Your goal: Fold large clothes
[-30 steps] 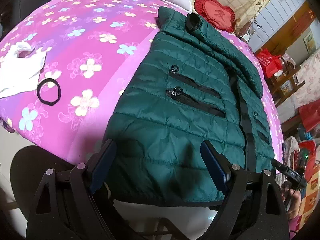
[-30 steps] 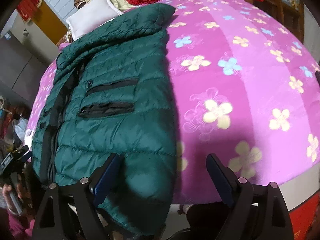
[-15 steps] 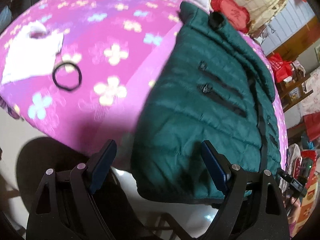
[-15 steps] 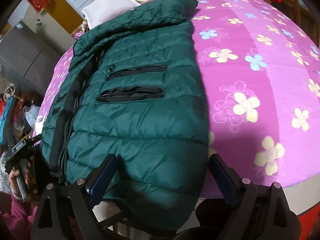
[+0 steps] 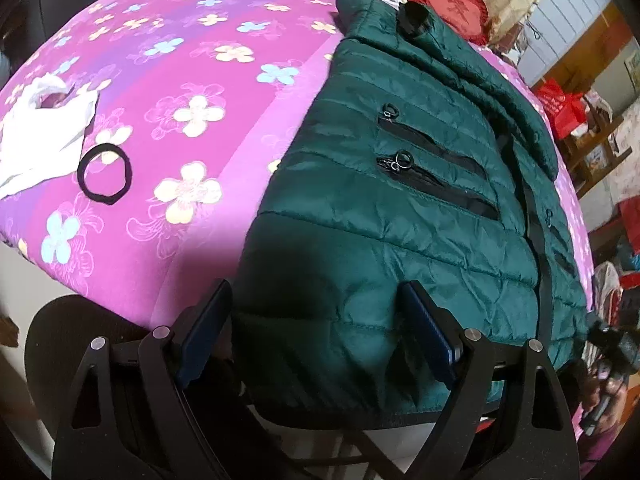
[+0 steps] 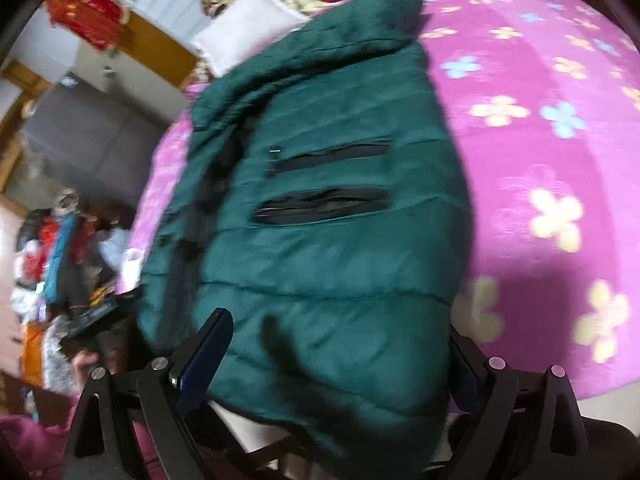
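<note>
Left wrist view: my left gripper (image 5: 316, 332) has its jaws spread wide over the hem of the jacket (image 5: 400, 200), one finger off the outer edge, the other on the quilting, nothing pinched yet. The jacket lies front-up on the bed (image 5: 180, 80), collar far from me, hem hanging a little over the near edge, which I judge is why I come in from below: the hem corners are the easy hold for a fold toward the collar. Right wrist view, and my right gripper (image 6: 336, 364) straddles the other hem corner, jaws likewise apart; the jacket bulges up between the fingers and covers most of the right one, so I can't tell whether it touches cloth. That picture is blurred, the zips (image 6: 324, 204) just dark smears. To the left on the bed sit a hair tie (image 5: 105, 180) and a white cloth (image 5: 40, 136), well apart from the jacket, out of the fold's way. The hem's underside and the far sleeve are hidden.
</note>
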Motion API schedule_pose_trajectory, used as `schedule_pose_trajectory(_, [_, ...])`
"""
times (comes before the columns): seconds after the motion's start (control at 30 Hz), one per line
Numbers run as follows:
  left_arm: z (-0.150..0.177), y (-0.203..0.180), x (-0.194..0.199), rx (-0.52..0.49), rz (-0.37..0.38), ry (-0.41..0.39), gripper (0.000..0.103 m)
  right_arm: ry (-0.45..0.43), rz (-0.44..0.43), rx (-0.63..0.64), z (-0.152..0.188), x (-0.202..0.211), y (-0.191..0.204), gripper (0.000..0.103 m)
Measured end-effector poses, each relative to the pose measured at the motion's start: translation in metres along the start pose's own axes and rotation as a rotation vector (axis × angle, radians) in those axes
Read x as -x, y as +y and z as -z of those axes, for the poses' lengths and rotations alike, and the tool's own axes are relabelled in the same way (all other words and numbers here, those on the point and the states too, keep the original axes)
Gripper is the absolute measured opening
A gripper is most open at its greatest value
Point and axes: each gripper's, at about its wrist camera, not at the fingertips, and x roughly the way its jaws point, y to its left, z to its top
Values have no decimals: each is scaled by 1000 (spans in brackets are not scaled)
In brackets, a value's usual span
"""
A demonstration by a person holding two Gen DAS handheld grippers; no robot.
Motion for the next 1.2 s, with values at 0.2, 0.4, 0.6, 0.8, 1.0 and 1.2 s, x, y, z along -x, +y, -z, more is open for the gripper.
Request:
schedule_pose_trajectory(0.2, [0, -4, -2, -29, -17, -2, 87, 10, 2, 15, 2, -4, -4, 95])
schedule_pose_trajectory(0.4, [-1, -8, -5, -37, -35, -13, 89, -1, -8, 17, 2, -5, -6, 88])
schedule_pose_trajectory(0.6, [-3, -12, -7, -59, -17, -4, 89, 37, 137, 160, 4, -5, 8, 56])
schedule_pose_trajectory(0.8, [-2, -17, -6, -91, -13, -24, 62, 9, 157, 164, 4, -5, 5, 42])
schedule_pose_trajectory(1.0, [-9, -16, 9, -79, -15, -80, 23, -32, 157, 197, -4, 7, 16, 26])
schedule_pose_trajectory(1.2, [-12, -24, 14, -110, -22, -110, 17, -60, 136, 215, -14, 19, 26, 25])
